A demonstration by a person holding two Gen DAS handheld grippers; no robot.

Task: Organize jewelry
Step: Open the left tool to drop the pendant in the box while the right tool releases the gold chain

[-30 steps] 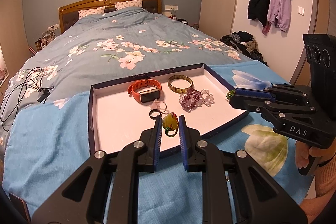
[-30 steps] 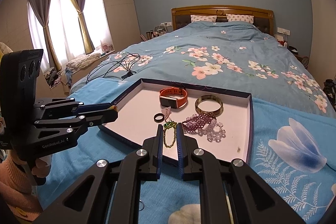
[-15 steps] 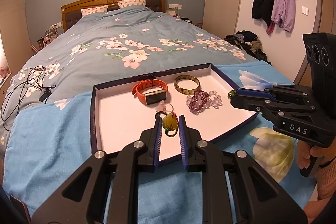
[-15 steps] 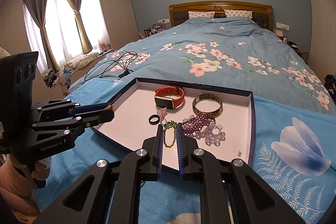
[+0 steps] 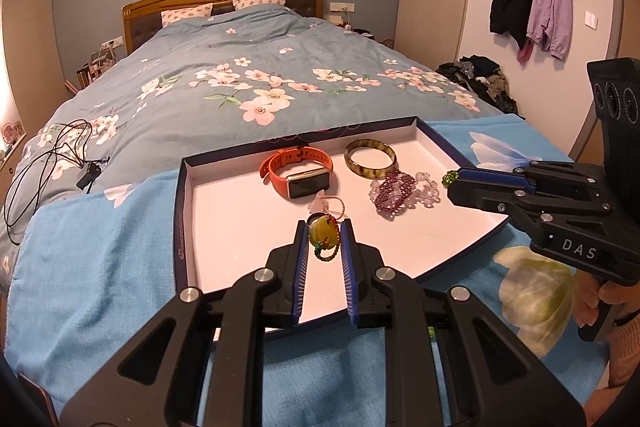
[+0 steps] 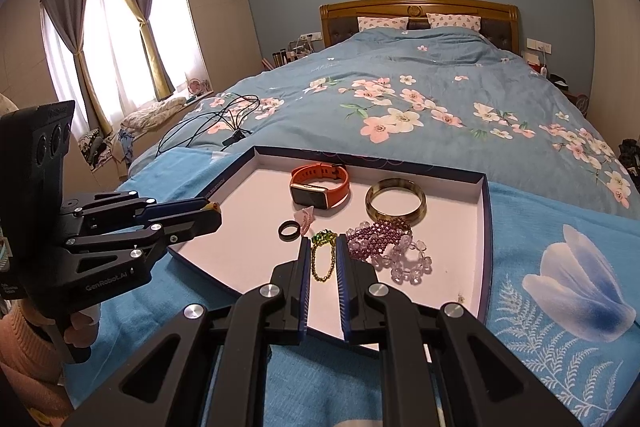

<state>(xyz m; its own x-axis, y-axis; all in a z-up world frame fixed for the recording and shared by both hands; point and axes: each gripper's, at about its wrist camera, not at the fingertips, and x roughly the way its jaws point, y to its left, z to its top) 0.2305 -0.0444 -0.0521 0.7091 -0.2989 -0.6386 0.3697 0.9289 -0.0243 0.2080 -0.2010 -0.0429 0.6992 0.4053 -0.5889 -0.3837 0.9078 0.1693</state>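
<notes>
**Both grippers clamped on beaded pieces over the tray**

From my left wrist camera, my left gripper (image 5: 325,233) is closed on a yellow-green jade pendant (image 5: 321,231) with a red-and-green beaded loop hanging between the blue pads. The pendant sits right at the fingertips, above the white floor of the tray (image 5: 224,211), toward its near edge at about 6 o'clock. Just past the tips, at 12 o'clock, the orange watch (image 5: 298,173) lies flat, and a small pink charm (image 5: 320,203) sits between the two. At 1 o'clock I see the mottled bangle (image 5: 370,159); the purple and clear bead bracelets (image 5: 402,189) lie at 2 o'clock.

My right gripper (image 6: 323,241) is closed on a green bead cluster with a gold chain (image 6: 323,259); the cluster is pinched at the tips and the chain hangs back between the fingers. A black ring (image 6: 289,230) rests on the tray at 10 o'clock from those tips, and the purple beads lie just beside them at 2 o'clock.

Both grippers point forward and downward over the tray's near side. In the left view, the right one reaches in from 3 o'clock, with a hand (image 5: 592,301) on its grip at the frame edge.
</notes>
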